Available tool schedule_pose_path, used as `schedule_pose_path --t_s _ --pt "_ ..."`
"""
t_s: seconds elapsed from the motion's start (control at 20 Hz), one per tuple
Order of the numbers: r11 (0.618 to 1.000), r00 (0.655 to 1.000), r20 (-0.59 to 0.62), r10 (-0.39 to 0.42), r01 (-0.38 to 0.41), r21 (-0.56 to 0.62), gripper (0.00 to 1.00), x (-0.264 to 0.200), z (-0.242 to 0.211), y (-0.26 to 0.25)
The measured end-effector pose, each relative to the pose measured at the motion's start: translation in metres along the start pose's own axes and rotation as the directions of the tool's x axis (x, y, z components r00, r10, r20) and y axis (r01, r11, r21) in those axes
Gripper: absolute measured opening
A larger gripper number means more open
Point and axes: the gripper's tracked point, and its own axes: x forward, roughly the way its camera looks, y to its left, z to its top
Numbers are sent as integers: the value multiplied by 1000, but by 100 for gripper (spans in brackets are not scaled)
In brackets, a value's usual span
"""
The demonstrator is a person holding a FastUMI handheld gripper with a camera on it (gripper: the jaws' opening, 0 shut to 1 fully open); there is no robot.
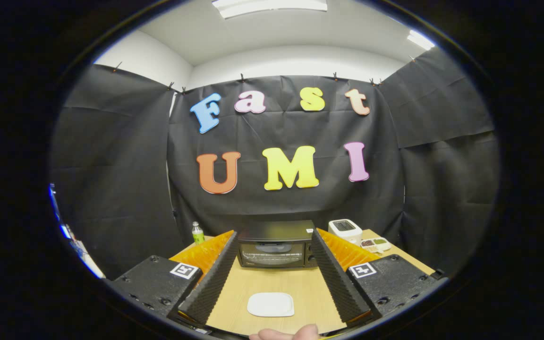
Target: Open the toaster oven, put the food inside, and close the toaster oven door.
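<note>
Between the ribbed, matt fingers of the wide-spread hand-held gripper [272,276] lies a smooth pale-wood tabletop [272,281]; beyond them, the toaster oven [276,244] shows matt dark metal and a glossy glass door.

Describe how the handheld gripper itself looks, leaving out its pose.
The gripper has two long fingers with ribbed, sawtooth-textured inner faces. Each finger is mounted on a dark, grainy block with screw holes, and each block carries a square black-and-white fiducial marker. A bare fingertip of the person shows at the gripper's base.

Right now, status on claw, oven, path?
Claw open, holding nothing. Toaster oven beyond the fingers, door shut. White plate on the table between fingers, before the oven. Nothing blocking the door.
</note>
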Motion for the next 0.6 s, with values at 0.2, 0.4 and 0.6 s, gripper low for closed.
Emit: schedule_pose_path --t_s 0.2,0.4,0.6 --pt "1000 1000 -3 -2 2 1 100 0 0 -2" --pt "1000 1000 5 1 -1 8 100 -3 5 0" --pt "1000 1000 16 4 -5 16 100 -4 9 3"
